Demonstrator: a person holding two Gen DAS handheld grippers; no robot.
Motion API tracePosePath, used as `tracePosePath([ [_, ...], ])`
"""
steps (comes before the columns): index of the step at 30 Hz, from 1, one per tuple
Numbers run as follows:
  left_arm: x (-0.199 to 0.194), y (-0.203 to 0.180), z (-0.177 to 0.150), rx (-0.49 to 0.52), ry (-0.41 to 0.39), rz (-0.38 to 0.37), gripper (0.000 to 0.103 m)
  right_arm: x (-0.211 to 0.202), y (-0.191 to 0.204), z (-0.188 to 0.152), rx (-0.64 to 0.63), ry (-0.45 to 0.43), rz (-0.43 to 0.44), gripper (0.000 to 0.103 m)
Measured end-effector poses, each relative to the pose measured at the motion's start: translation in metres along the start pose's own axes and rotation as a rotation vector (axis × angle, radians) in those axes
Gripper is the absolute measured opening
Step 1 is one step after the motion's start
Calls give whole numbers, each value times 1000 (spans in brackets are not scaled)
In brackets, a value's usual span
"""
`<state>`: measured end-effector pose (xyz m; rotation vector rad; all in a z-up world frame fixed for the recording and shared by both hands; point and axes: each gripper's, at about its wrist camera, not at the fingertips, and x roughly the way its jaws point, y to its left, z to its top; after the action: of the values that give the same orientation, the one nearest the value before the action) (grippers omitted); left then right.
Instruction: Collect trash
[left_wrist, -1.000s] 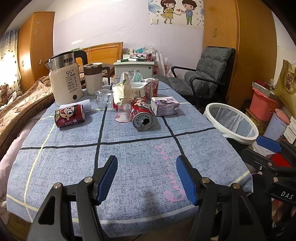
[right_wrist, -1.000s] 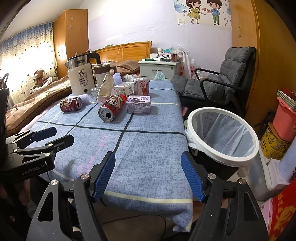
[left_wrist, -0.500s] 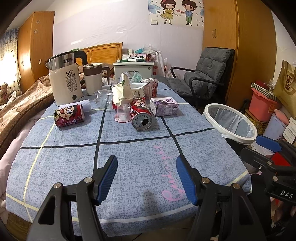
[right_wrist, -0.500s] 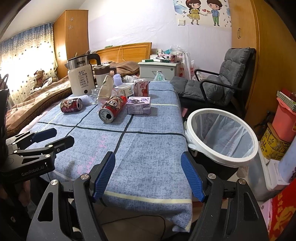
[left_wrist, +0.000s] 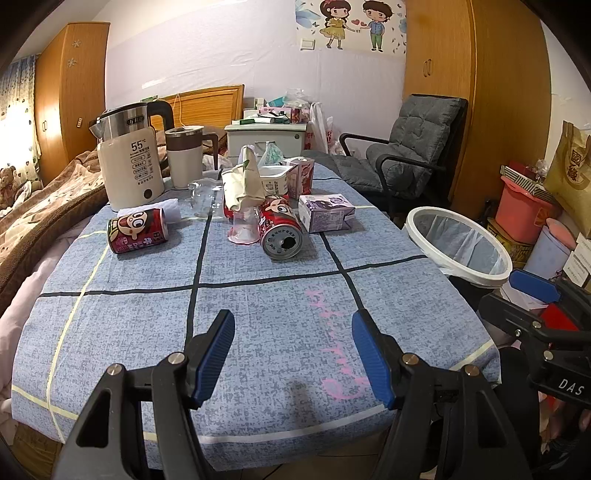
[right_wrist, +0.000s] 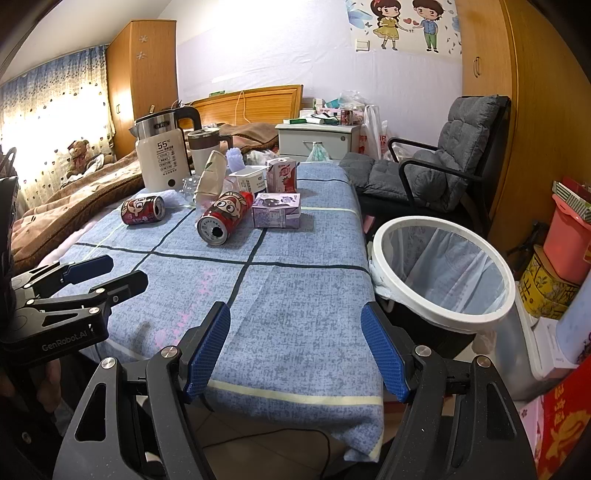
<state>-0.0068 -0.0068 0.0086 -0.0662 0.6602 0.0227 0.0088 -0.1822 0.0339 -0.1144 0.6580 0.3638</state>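
Lined bin (right_wrist: 443, 273) right of table (right_wrist: 295, 295), seemingly empty; left gripper (left_wrist: 293, 350) and right gripper (right_wrist: 295, 343) agape, holding nothing.

Two red cartoon cans (left_wrist: 281, 230) (left_wrist: 137, 230) and a purple carton (left_wrist: 325, 213) lie toppled near the white-rimmed bin (right_wrist: 443, 271).

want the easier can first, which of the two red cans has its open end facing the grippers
The red can near the table's middle, beside the purple carton: its holed end points at the grippers. The other red can, by the kettle, lies sideways.
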Motion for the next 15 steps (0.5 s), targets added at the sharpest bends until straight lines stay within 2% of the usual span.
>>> tracePosePath([
  [15,-1,-1,1,1,-2,-1,68,-2,-1,1,1,-2,0,74],
])
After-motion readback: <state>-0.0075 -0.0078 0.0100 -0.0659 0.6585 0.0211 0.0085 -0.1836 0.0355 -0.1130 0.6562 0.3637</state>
